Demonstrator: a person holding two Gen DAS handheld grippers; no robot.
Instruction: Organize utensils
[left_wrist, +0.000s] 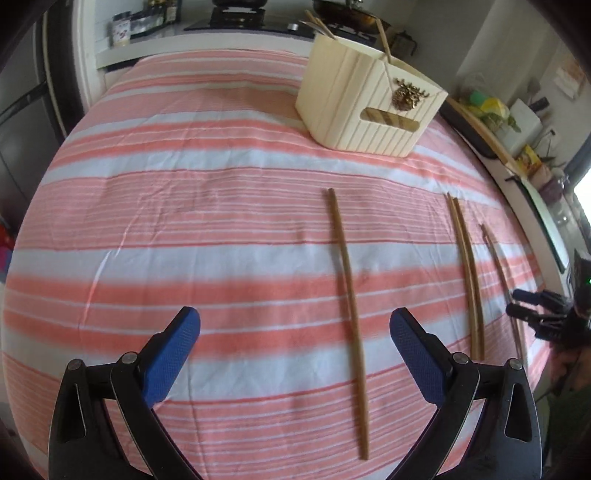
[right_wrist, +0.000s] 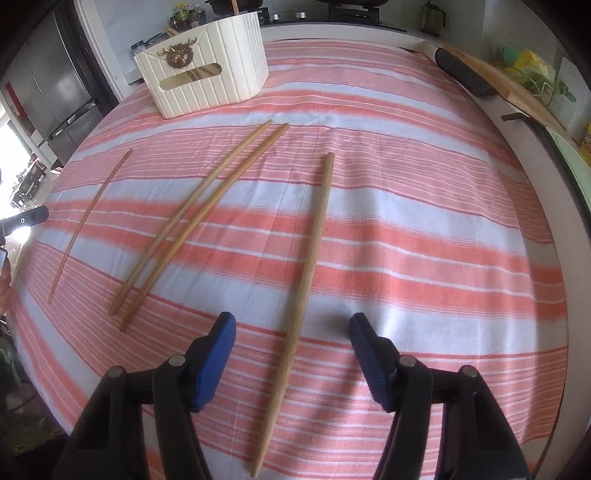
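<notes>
The right tool (right_wrist: 291, 332) hangs over the striped cloth with its blue pads spread apart and nothing pinched; a single chopstick (right_wrist: 299, 295) lies on the cloth and runs between the two pads without touching either, its thin end toward the camera and its thick end pointing up the table (right_wrist: 424, 221). The left tool (left_wrist: 295, 325) is likewise open and empty, and in its own view another lone chopstick (left_wrist: 349, 314) lies just beside its right-hand pad, not between the pads. Further out, a pair of chopsticks (right_wrist: 195, 221) lies side by side, nearly touching, to the left of the right tool's stick. Beyond them a thinner stick (right_wrist: 86, 221) lies near the cloth's left edge, which I judge to be the one next to the left tool. At the far end of the table stands a cream ribbed holder (right_wrist: 221, 81) with a slot handle and a gold ornament on its face; a few sticks already poke out of its top. The step in hand looks like a pick-up: four chopsticks are still loose on the cloth, well apart from the holder. The next move calls for lowering the right tool until the pads flank the stick at cloth level, closing squarely so the slim, round shaft does not roll or twist out, then lifting and carrying it to the holder's open top
</notes>
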